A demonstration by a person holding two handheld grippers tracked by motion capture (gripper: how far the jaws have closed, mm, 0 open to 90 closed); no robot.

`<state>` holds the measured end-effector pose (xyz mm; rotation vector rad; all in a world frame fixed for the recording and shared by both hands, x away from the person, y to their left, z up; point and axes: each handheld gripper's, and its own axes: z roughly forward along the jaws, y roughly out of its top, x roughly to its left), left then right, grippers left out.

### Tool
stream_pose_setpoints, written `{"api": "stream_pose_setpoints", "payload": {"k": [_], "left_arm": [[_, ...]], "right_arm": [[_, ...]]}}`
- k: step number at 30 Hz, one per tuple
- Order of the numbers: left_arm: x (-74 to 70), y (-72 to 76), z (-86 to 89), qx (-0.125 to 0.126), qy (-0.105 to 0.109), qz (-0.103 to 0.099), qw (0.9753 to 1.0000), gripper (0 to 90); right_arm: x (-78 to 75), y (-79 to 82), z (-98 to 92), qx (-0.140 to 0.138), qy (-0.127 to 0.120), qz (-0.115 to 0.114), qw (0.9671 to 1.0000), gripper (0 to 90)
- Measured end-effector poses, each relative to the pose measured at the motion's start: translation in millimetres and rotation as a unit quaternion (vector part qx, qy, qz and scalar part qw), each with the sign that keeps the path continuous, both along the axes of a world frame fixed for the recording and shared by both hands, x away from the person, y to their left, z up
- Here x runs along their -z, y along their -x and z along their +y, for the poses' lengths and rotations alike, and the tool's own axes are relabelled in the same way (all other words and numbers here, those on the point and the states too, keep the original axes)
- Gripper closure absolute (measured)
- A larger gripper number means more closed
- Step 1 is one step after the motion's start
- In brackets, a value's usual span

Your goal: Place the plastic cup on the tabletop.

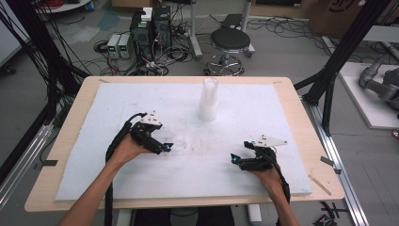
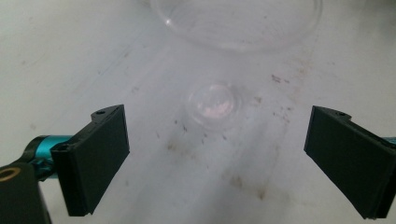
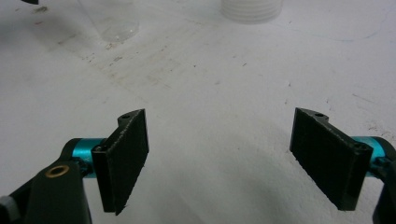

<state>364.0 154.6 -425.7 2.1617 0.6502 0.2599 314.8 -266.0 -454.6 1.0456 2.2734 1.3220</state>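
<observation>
Left gripper (image 2: 215,161) gapes wide over a clear cup (image 2: 212,105) — empty; right gripper (image 3: 219,163) wide too.

Between your left gripper (image 2: 215,154) fingers (image 2: 95,158) lies a clear cup (image 2: 212,105) of thin glossy plastic, almost invisible. The finger pads look matt black and a little rough, with shiny teal metal behind them. Under them, the white foam sheet (image 1: 141,179) is matt, grainy and stained; the table (image 1: 70,122) edge looks like pale smooth wood
</observation>
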Motion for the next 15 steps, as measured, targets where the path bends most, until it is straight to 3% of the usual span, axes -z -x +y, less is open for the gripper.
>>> {"api": "stream_pose_setpoints", "payload": {"k": [3, 6, 9, 12, 15], "left_arm": [[3.9, 18.6, 17.2, -0.025, 0.015, -0.014, 0.9995, 6.6], [10.4, 36.9, 34.6, -0.063, 0.043, -0.03, 0.9966, 6.6], [18.7, 51.8, 50.1, -0.095, 0.07, -0.038, 0.9923, 6.6], [26.4, 64.2, 60.7, -0.126, 0.097, -0.052, 0.9859, 6.6], [34.6, 72.8, 69.0, -0.146, 0.111, -0.068, 0.9806, 6.6]], "right_arm": [[0.0, 0.3, -0.2, -0.001, -0.001, -0.001, 1.0, 19.5], [0.0, 0.8, 0.4, -0.001, 0.002, -0.002, 1.0, 19.5], [-0.2, 1.5, 0.2, 0.001, 0.001, -0.006, 1.0, 19.5], [-0.3, 1.8, -0.2, 0.005, -0.001, -0.007, 1.0, 19.5], [-0.3, 2.3, 0.0, 0.009, 0.001, -0.008, 0.9999, 19.5]]}}
